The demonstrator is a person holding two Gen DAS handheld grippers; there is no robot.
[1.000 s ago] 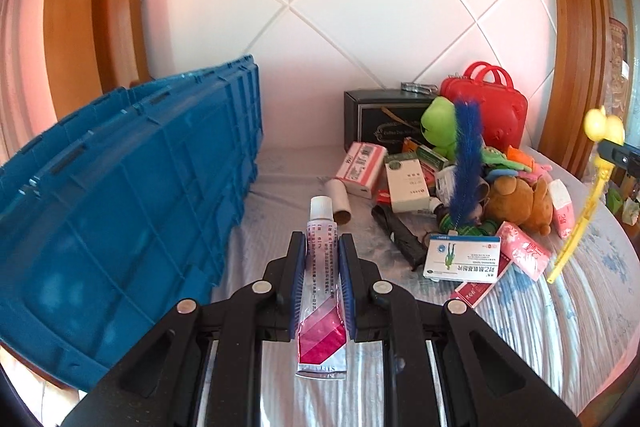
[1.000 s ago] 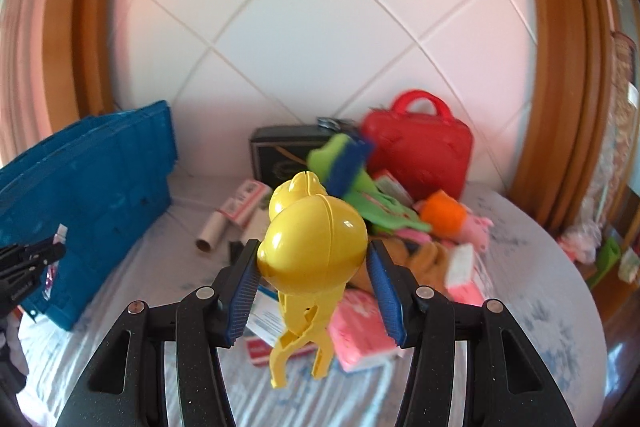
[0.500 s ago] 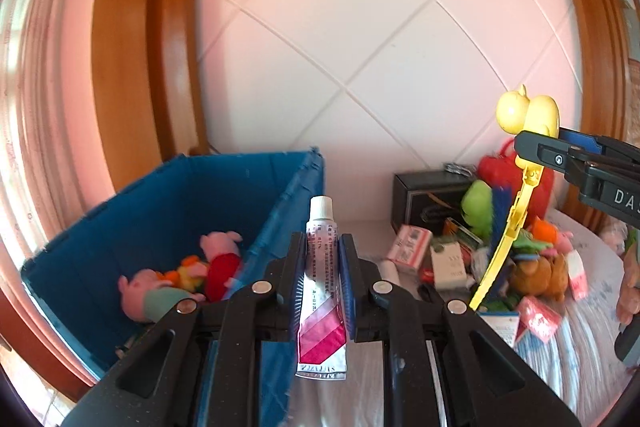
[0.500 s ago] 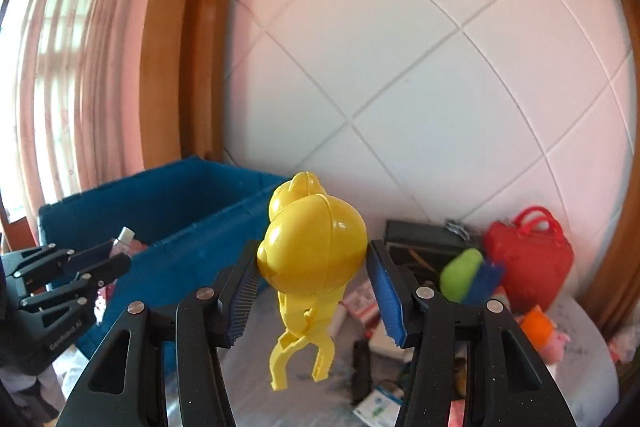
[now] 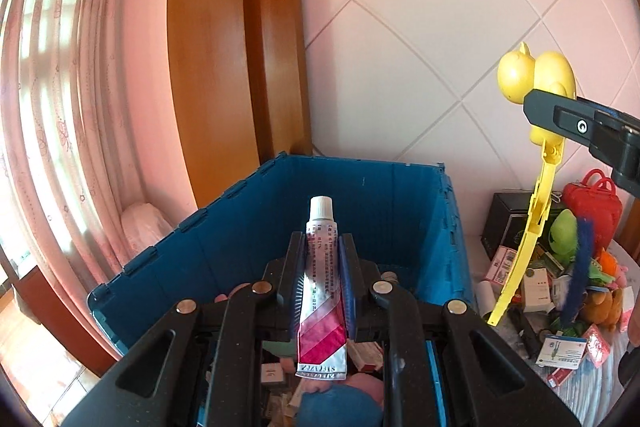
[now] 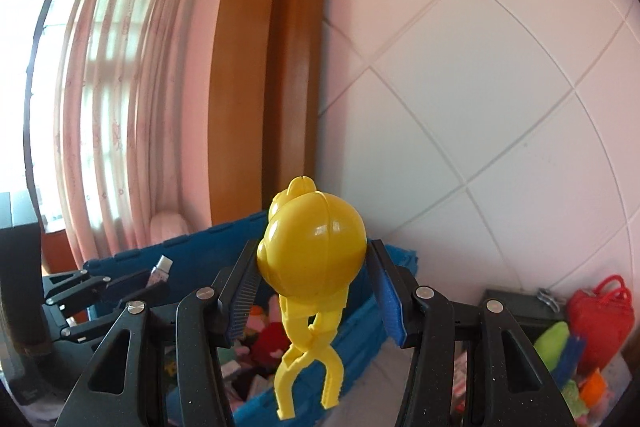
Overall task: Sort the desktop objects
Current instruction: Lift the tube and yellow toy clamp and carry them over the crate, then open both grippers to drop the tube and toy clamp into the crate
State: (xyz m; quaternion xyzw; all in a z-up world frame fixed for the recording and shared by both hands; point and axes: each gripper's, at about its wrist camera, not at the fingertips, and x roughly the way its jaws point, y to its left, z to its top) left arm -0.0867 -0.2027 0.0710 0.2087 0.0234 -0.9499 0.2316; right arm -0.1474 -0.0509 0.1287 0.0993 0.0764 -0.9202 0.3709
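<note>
Left wrist view: my left gripper (image 5: 320, 281) is clamped on a white squeeze tube with pink and magenta stripes and a white screw cap (image 5: 320, 283), pinched at its middle between the ribbed blue pads (image 5: 346, 279). The cap points forward and the flat crimped end hangs back toward the camera. The tube sits above the open blue plastic crate (image 5: 360, 211), over its near part, with soft toys and small boxes lying in the bottom below it.

My right gripper (image 6: 312, 287) holds a glossy yellow plastic duck-shaped clamp with long scissor handles (image 6: 310, 259) — the round head is squeezed between the pads and the two handles dangle downward. From the right wrist, the duck hangs in front of the crate's rim, with pink and red plush toys (image 6: 272, 331) visible inside beyond it. The left wrist view shows the clamp held high, to the right of the crate, its long handles reaching down beside the crate's right wall.

To the right of the crate, a heap stays on the cloth-covered table (image 5: 588, 387): a red hard-shell toy suitcase (image 5: 596, 203), a black box (image 5: 508, 223), a green plush (image 5: 564, 231), a fuzzy blue stick (image 5: 578, 271), and printed medicine cartons (image 5: 562, 351). Behind everything stand a white tiled wall, a polished wooden frame and a sheer pink curtain (image 5: 64, 131).
</note>
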